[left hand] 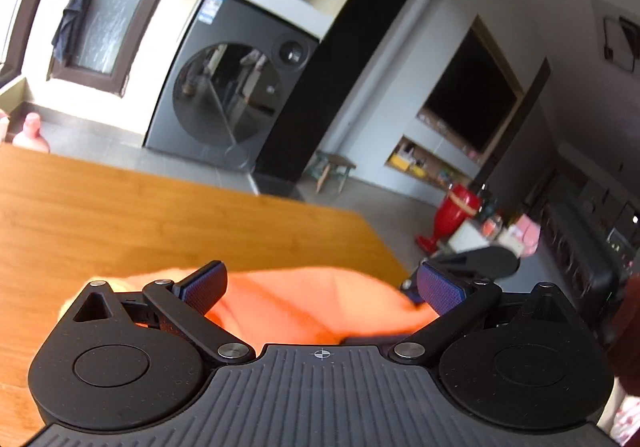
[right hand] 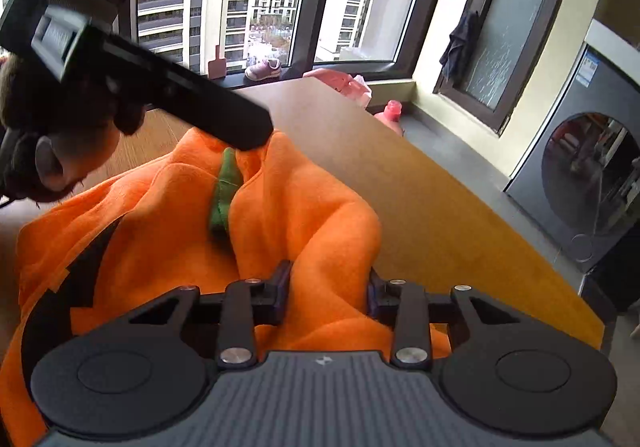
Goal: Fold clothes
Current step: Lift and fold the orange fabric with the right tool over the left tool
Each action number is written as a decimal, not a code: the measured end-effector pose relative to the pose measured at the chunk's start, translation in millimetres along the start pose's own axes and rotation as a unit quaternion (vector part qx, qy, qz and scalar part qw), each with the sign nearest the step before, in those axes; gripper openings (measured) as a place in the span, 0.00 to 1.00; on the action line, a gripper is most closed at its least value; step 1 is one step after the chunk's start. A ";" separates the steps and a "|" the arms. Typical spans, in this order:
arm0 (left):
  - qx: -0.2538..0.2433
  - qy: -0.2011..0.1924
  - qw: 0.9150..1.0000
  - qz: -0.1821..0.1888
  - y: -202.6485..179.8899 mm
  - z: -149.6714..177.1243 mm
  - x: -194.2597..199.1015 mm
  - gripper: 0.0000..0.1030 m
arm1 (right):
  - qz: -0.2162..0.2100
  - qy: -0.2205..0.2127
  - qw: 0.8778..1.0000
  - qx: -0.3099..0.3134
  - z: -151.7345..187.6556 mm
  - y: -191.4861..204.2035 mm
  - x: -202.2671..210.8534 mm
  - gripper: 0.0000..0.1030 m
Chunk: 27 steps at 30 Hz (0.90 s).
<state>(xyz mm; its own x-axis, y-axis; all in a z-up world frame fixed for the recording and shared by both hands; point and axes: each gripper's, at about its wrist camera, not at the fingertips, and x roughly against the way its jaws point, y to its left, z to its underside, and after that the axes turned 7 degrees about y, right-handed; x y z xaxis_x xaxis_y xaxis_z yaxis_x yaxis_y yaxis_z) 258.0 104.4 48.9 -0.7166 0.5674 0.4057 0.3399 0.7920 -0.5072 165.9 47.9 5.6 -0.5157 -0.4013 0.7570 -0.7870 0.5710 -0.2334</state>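
An orange fleece garment (right hand: 288,207) with a black jagged pattern and a green stem piece (right hand: 224,195) lies bunched on the wooden table (right hand: 440,215). My right gripper (right hand: 329,287) has its fingers closed against a raised fold of the orange cloth. My left gripper (left hand: 320,283) is open, its blue pads wide apart just above the orange garment (left hand: 304,303), with no cloth between them. The left gripper also shows in the right wrist view (right hand: 248,135), its tip at the garment's far edge.
The table's (left hand: 160,215) edge runs close on the right. Beyond it stand a grey washing machine (left hand: 240,87), a small stool (left hand: 332,171) and red items on the floor (left hand: 456,215). A window sill with a small shoe (right hand: 264,69) lies beyond the table.
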 end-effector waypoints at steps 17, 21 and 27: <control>0.116 0.059 0.991 0.039 -33.5 46.4 20.7 1.00 | 0.101 -0.045 0.975 0.193 80.8 143.9 28.8 0.16; 0.136 0.082 0.987 -0.022 -22.5 68.2 6.2 1.00 | 0.102 -0.052 0.978 0.175 91.0 152.1 37.0 0.18; 0.129 0.096 0.986 -0.043 -24.8 98.2 21.8 1.00 | 0.031 -0.072 0.997 0.012 91.8 111.4 82.4 0.31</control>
<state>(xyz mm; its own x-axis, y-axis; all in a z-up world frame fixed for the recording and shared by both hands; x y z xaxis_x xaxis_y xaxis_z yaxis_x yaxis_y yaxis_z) 174.2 75.0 -4.3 -0.5982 0.5533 0.5797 0.0985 0.7687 -0.6320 4.7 12.8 -14.1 -0.6056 -0.4656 0.6454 -0.7590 0.5815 -0.2927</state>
